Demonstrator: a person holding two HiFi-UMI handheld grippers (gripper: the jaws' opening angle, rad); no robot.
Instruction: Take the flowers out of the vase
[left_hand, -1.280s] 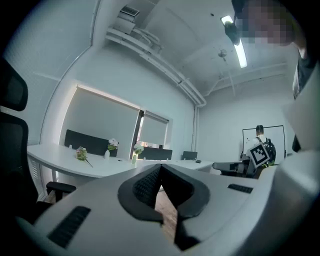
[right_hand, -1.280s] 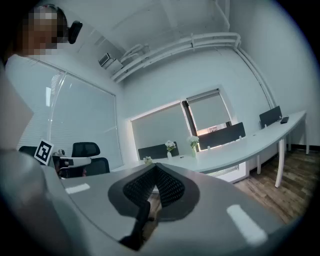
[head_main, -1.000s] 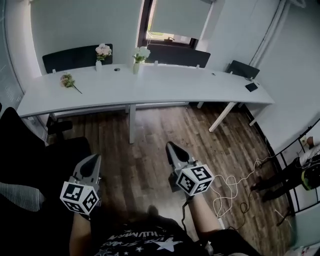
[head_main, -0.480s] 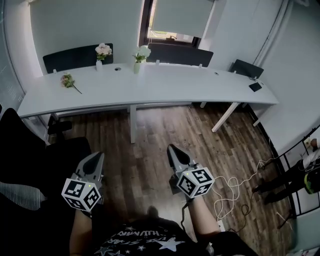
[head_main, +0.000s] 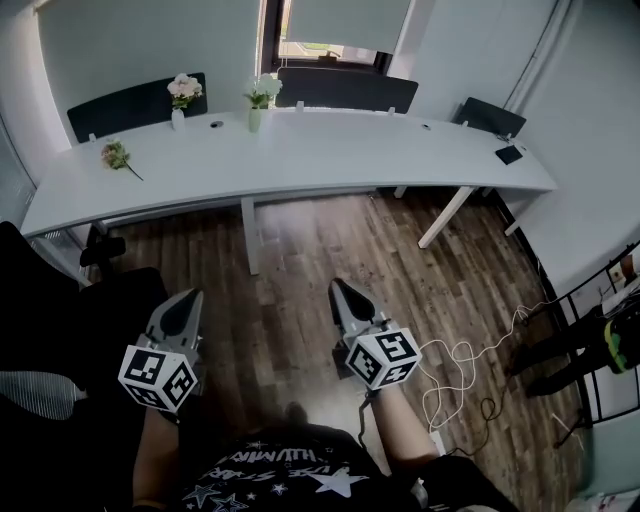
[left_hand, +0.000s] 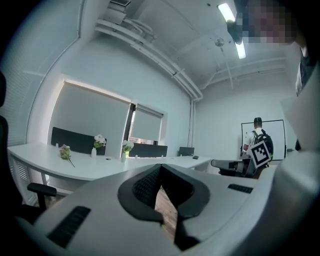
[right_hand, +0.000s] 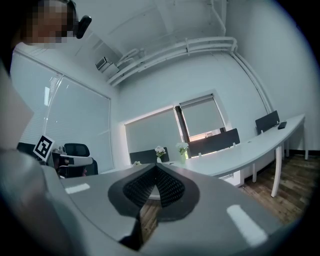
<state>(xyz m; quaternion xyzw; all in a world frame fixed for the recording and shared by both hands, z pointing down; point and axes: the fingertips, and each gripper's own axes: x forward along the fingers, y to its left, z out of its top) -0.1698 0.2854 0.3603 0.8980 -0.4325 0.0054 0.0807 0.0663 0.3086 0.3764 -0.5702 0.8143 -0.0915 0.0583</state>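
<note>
Two small vases stand at the back of the long white desk (head_main: 330, 160): one with pink flowers (head_main: 183, 88) and one with white flowers (head_main: 259, 92). A loose pink flower (head_main: 116, 156) lies on the desk at the left. Both gripper views show the same vases far ahead, the white-flower vase (left_hand: 125, 148) (right_hand: 182, 150) among them. My left gripper (head_main: 187, 304) and right gripper (head_main: 340, 295) hover over the wooden floor, well short of the desk. Both are shut with nothing between the jaws.
A black office chair (head_main: 60, 320) sits at the left beside my left gripper. Dark chair backs (head_main: 345, 90) line the far side of the desk. A phone-like dark object (head_main: 509, 154) lies at the desk's right end. White cable (head_main: 465, 375) trails on the floor; a person (left_hand: 257, 145) stands far right.
The desk has drawn nearer and now spans more of the head view, shifted slightly left. Both grippers stay shut and have moved forward with me.
</note>
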